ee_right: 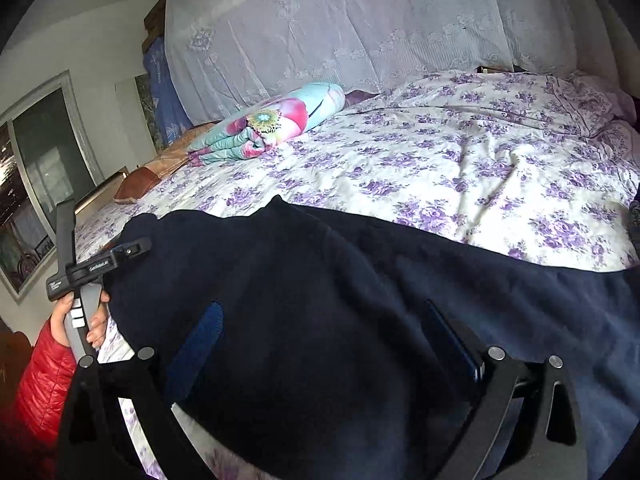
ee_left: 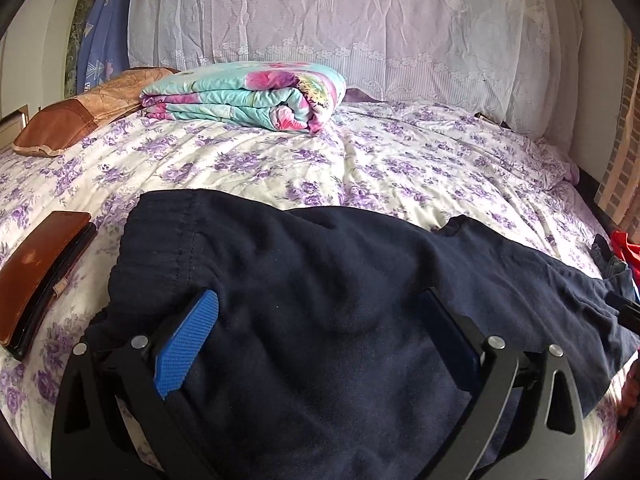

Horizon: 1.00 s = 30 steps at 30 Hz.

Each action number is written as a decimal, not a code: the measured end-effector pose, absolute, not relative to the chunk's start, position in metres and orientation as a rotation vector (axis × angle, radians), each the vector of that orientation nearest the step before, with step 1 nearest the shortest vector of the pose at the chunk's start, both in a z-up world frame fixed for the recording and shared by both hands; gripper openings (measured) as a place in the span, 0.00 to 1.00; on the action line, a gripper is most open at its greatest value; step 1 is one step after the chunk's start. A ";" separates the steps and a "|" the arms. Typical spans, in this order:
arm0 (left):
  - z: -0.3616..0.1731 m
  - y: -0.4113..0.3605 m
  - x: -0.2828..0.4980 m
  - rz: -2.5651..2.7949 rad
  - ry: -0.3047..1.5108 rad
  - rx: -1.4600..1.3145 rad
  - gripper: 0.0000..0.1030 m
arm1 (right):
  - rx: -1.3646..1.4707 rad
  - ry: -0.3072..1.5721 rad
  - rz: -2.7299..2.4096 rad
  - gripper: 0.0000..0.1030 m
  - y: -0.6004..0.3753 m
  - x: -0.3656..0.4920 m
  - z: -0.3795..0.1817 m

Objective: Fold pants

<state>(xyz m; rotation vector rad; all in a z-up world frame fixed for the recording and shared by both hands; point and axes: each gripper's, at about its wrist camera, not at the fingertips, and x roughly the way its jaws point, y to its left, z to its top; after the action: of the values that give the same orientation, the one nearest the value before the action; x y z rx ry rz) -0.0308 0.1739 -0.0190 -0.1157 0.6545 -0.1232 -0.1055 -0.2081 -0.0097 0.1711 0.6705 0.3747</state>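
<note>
Left wrist view, navy pants (ee_left: 340,280) on bed, beneath spread jaws.

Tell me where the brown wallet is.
In the left wrist view, the brown wallet lies on the floral bedsheet at the far left, just left of the navy pants' waistband.

Bedsheet (ee_left: 248,168): cream with purple flowers, covers the bed.
Folded quilt (ee_left: 248,96): turquoise and pink floral, lies near the head of the bed.
Pillow (ee_left: 72,120): brown and tan, left of the quilt, touching it.
Lace cover (ee_left: 340,20): white, hangs behind the bed.
Wallet (ee_left: 40,276): brown leather, lies flat at the left edge.
Window (ee_right: 36,184): on the left wall.
</note>
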 end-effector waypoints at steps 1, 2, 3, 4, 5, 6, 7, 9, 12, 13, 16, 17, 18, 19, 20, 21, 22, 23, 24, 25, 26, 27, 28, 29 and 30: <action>-0.019 0.173 -0.030 -0.121 0.655 -0.113 0.95 | 0.152 0.700 0.369 0.97 -0.209 -0.107 -0.013; -0.019 0.173 -0.031 -0.119 0.656 -0.111 0.95 | 0.121 0.764 0.346 0.97 -0.208 -0.105 -0.023; -0.020 0.172 -0.030 -0.116 0.659 -0.106 0.95 | 0.087 0.844 0.326 0.97 -0.207 -0.100 -0.038; -0.020 0.172 -0.030 -0.115 0.660 -0.103 0.95 | 0.074 0.896 0.334 0.97 -0.206 -0.095 -0.049; -0.020 0.172 -0.030 -0.114 0.661 -0.099 0.95 | 0.088 0.878 0.341 0.97 -0.207 -0.095 -0.046; -0.020 0.172 -0.030 -0.114 0.660 -0.098 0.95 | 0.115 0.862 0.337 0.97 -0.210 -0.096 -0.042; -0.020 0.172 -0.030 -0.115 0.661 -0.099 0.95 | 0.120 0.865 0.331 0.97 -0.210 -0.094 -0.042; -0.020 0.171 -0.030 -0.116 0.661 -0.101 0.95 | 0.090 0.866 0.316 0.97 -0.205 -0.094 -0.044; -0.021 0.170 -0.031 -0.114 0.665 -0.095 0.95 | 0.091 0.792 0.296 0.97 -0.209 -0.108 -0.036; -0.021 0.169 -0.031 -0.112 0.668 -0.091 0.95 | 0.107 0.754 0.288 0.97 -0.213 -0.114 -0.031; -0.022 0.169 -0.031 -0.112 0.668 -0.086 0.95 | 0.183 0.672 0.280 0.97 -0.239 -0.134 -0.014; -0.022 0.169 -0.031 -0.113 0.668 -0.087 0.95 | 0.196 0.673 0.254 0.97 -0.250 -0.134 -0.012; -0.022 0.170 -0.031 -0.114 0.667 -0.090 0.95 | 0.198 0.694 0.214 0.97 -0.261 -0.134 -0.014; -0.022 0.169 -0.031 -0.117 0.667 -0.092 0.95 | 0.195 0.733 0.170 0.97 -0.270 -0.132 -0.019; -0.022 0.170 -0.032 -0.118 0.666 -0.093 0.95 | 0.194 0.812 0.122 0.96 -0.281 -0.125 -0.033; -0.022 0.170 -0.032 -0.120 0.668 -0.093 0.95 | 0.195 0.876 0.115 0.97 -0.289 -0.120 -0.047; -0.022 0.169 -0.031 -0.121 0.671 -0.089 0.95 | 0.184 0.855 0.143 0.97 -0.291 -0.122 -0.051; -0.022 0.169 -0.031 -0.121 0.674 -0.085 0.95 | 0.190 0.824 0.157 0.97 -0.291 -0.128 -0.047; -0.022 0.169 -0.031 -0.121 0.675 -0.084 0.95 | 0.192 0.818 0.149 0.97 -0.291 -0.130 -0.044; -0.021 0.170 -0.032 -0.124 0.676 -0.086 0.95 | 0.188 0.804 0.141 0.96 -0.291 -0.133 -0.041; -0.020 0.170 -0.032 -0.130 0.677 -0.095 0.95 | 0.189 0.774 0.137 0.96 -0.292 -0.138 -0.037; -0.017 0.172 -0.033 -0.135 0.677 -0.111 0.95 | 0.196 0.749 0.133 0.96 -0.294 -0.145 -0.034; -0.015 0.172 -0.035 -0.146 0.675 -0.135 0.95 | 0.216 0.731 0.128 0.96 -0.299 -0.151 -0.032; -0.011 0.171 -0.039 -0.175 0.667 -0.169 0.95 | 0.239 0.721 0.127 0.96 -0.306 -0.158 -0.030; -0.007 0.167 -0.043 -0.214 0.655 -0.195 0.95 | 0.264 0.713 0.125 0.96 -0.313 -0.164 -0.028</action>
<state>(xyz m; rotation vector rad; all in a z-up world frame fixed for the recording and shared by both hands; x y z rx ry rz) -0.0434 0.1674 -0.0071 -0.1952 0.6552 -0.2136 -0.1638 -0.3130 -0.0284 0.2640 0.7125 0.1255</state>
